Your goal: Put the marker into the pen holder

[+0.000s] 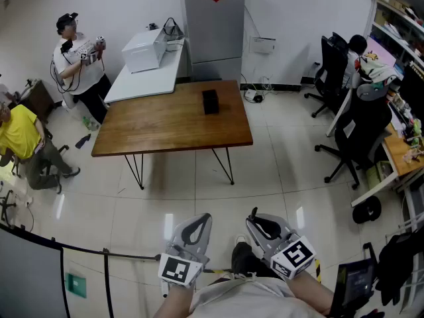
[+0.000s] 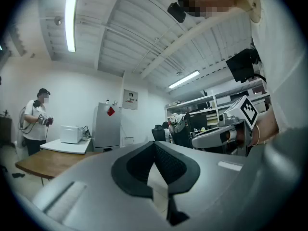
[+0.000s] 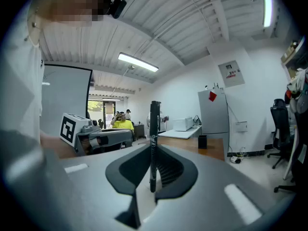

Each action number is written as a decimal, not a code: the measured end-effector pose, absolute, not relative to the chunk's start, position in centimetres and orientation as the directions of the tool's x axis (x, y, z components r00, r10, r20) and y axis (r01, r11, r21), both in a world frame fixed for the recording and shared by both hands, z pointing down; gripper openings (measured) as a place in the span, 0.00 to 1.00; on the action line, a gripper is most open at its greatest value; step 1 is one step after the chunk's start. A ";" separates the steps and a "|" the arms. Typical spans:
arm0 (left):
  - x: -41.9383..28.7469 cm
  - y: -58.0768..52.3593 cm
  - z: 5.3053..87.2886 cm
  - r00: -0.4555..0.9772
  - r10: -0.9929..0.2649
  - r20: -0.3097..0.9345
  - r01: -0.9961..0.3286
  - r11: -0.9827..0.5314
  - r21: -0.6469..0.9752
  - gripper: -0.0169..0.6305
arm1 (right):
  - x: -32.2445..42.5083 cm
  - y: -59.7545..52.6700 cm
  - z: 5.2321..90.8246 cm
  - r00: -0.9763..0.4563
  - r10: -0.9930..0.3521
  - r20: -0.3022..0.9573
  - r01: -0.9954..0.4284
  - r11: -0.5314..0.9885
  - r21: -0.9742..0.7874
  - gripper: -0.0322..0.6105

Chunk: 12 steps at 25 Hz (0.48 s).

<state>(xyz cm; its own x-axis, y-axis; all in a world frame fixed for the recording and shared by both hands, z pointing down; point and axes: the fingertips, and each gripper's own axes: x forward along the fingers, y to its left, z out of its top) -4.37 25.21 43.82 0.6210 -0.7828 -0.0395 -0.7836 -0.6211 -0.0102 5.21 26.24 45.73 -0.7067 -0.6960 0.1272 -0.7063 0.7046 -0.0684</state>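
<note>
**A:** Which step are we on?

**B:** We are carrying. Our right gripper [image 3: 154, 150] pinches the black marker [image 3: 154, 129] between its jaws. The marker stands straight up, with its top poking above the jaws. Our left gripper [image 2: 155, 147] has its jaws pressed together and nothing is in them.

**A:** What do we need to do next?

**B:** We think we need to walk closer first, because the pen holder [image 1: 211, 101] is well away from us. Then the marker has to go over the holder's open top, end down, before we let go. If it is off to one side, it may hit the rim.

**A:** What is around us?

**B:** We stand on a shiny tiled floor [image 1: 265, 171]. Ahead is a wooden table [image 1: 165, 128] on thin black legs. The small black pen holder stands alone on its far half. Behind that we see a white table [image 1: 142, 83] with a white box [image 1: 144, 50] on it, and a grey cabinet [image 1: 213, 22] by the wall. At the left are a person in a white shirt [image 1: 79, 61] and a person in yellow [image 1: 20, 134]. At the right are office chairs [image 1: 361, 134].
</note>
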 end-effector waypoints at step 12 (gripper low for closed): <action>-3.6 8.7 43.0 0.539 -0.841 -0.041 -0.842 -0.539 -0.014 0.05 | 7.1 9.1 45.0 -0.763 -0.638 0.098 -0.645 0.763 -0.053 0.10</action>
